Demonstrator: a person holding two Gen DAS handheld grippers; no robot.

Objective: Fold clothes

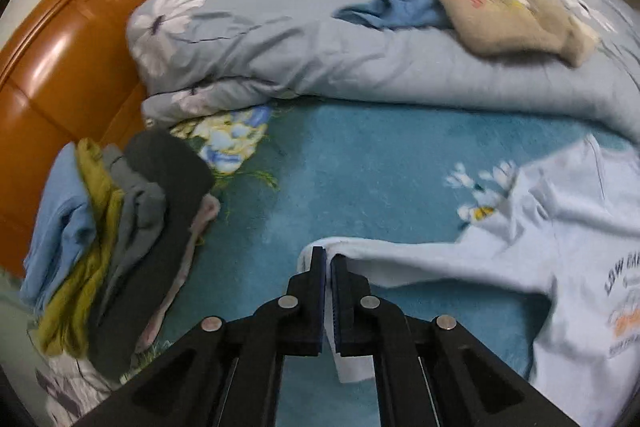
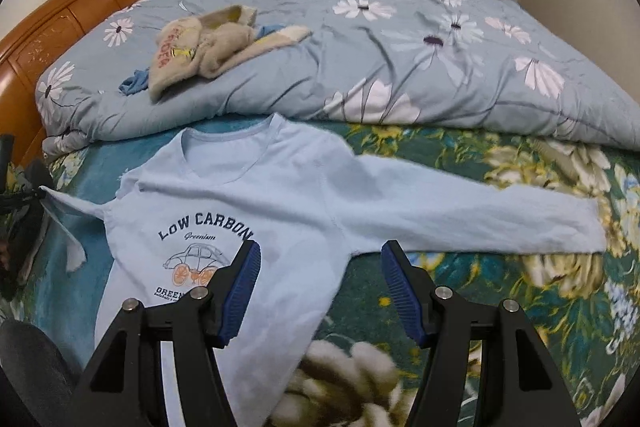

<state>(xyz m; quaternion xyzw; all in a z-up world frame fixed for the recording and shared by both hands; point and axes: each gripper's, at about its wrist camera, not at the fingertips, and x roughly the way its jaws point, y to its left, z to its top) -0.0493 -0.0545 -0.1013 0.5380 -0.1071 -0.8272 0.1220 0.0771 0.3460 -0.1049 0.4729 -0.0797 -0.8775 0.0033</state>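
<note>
While left claw (image 1: 329,267) pinches its cuff, shirt (image 2: 240,195) lies beneath right claw (image 2: 320,259).

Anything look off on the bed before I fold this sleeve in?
Mostly the beige garment: it lies crumpled on the folded quilt with a blue piece under it, not folded. The light blue sweatshirt lies flat; the left tool pinches one cuff, the right tool is open.
</note>
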